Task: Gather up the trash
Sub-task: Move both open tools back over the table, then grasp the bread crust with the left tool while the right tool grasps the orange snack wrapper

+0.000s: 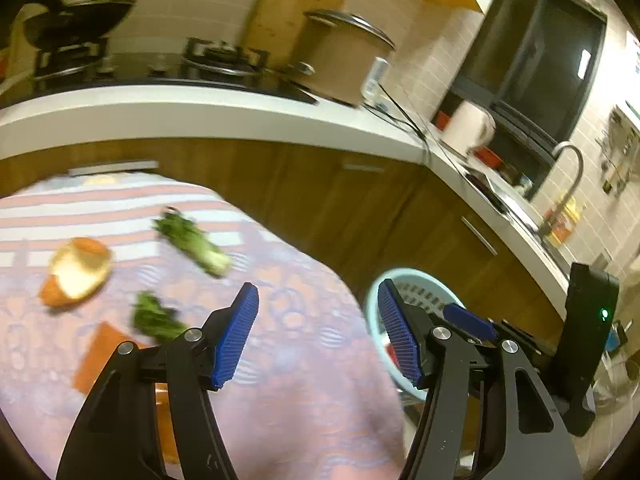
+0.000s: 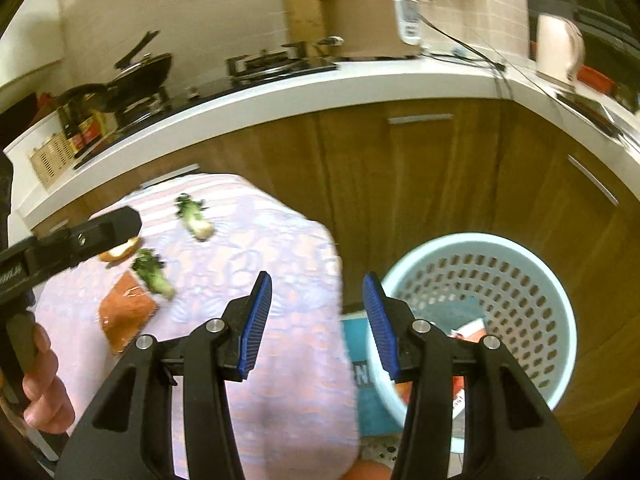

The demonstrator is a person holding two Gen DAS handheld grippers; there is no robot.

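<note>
Beside the tabletop's (image 2: 280, 360) right edge the bin (image 2: 560, 320) waits for scraps, while both tongs, left (image 1: 318, 332) and right (image 2: 318, 324), hang open and empty above leftover greens (image 1: 192, 240) and peel (image 1: 78, 270).

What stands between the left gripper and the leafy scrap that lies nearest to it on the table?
Nothing visible. The left gripper is open and empty above the tablecloth, and only bare cloth separates it from the nearest leafy scrap.
</note>
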